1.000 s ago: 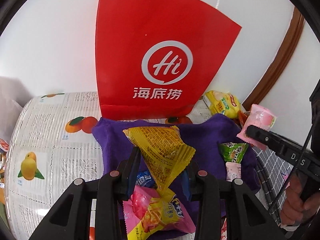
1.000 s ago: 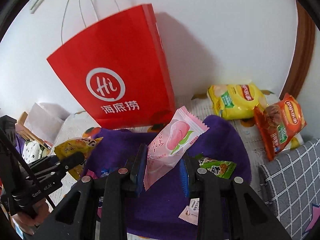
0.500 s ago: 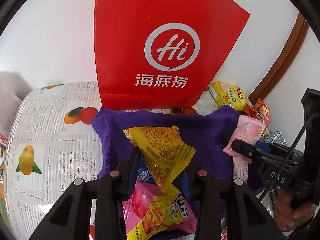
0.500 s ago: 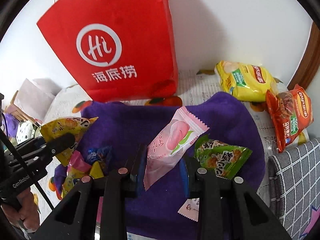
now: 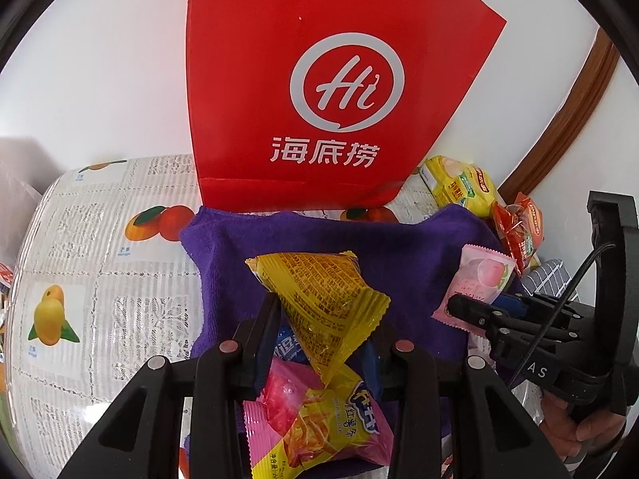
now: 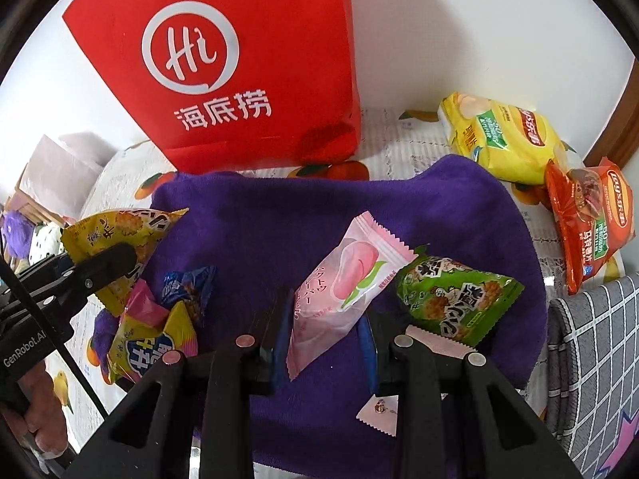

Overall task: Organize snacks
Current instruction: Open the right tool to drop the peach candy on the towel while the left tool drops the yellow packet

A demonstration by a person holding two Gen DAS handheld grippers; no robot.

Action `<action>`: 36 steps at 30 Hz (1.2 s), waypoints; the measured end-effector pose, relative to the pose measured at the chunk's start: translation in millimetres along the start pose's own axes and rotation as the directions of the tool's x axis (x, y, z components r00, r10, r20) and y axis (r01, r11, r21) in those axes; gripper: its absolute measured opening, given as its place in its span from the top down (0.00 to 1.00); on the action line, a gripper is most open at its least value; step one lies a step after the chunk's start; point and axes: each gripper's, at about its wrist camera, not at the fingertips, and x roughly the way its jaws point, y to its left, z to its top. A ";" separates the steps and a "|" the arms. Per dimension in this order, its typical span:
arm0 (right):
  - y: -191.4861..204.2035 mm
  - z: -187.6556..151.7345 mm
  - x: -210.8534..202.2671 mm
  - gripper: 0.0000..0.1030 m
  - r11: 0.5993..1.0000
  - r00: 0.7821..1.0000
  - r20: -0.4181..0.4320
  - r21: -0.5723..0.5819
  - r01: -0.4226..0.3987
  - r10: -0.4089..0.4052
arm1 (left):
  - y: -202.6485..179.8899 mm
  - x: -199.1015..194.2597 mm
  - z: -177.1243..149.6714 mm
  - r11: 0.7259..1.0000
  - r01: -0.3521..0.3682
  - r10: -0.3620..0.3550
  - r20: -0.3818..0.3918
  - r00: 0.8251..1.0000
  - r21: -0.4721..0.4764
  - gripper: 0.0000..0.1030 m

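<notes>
Covering the fruit-print tablecloth [image 5: 100,263]: a purple towel [image 6: 279,219].

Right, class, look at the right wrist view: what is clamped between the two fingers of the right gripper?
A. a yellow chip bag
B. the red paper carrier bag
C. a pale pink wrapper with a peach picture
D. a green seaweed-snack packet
C: the right gripper is shut on the pale pink peach-print wrapper, whose lower part sits between the blue pads, while the green packet lies loose on the purple cloth beside it.
</notes>
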 end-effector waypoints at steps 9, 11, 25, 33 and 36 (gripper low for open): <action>0.5 -1.6 9.2 0.70 1.000 1.000 -0.027 0.004 -0.001 0.001 | -4.6 4.3 -3.2 1.000 -0.004 0.005 -0.012 1.000 0.012 0.66; -0.8 -1.7 10.4 0.70 1.000 0.999 -0.032 0.006 -0.002 0.002 | -5.0 4.7 -4.0 1.000 -0.007 0.007 -0.014 1.000 0.014 0.66; -6.8 0.3 -13.8 0.63 0.999 0.999 0.019 0.013 0.031 -0.031 | -7.7 9.6 -5.7 1.000 -0.002 0.002 -0.021 1.000 0.015 0.66; -13.4 3.3 -26.5 0.61 0.999 0.998 0.051 0.032 0.029 -0.030 | -11.5 14.6 -8.0 0.999 0.041 -0.041 -0.031 0.999 0.007 0.66; -13.6 3.7 -27.0 0.61 0.999 0.998 0.049 0.035 0.029 -0.030 | -16.4 16.7 -9.9 0.999 0.051 -0.050 -0.035 0.998 0.018 0.66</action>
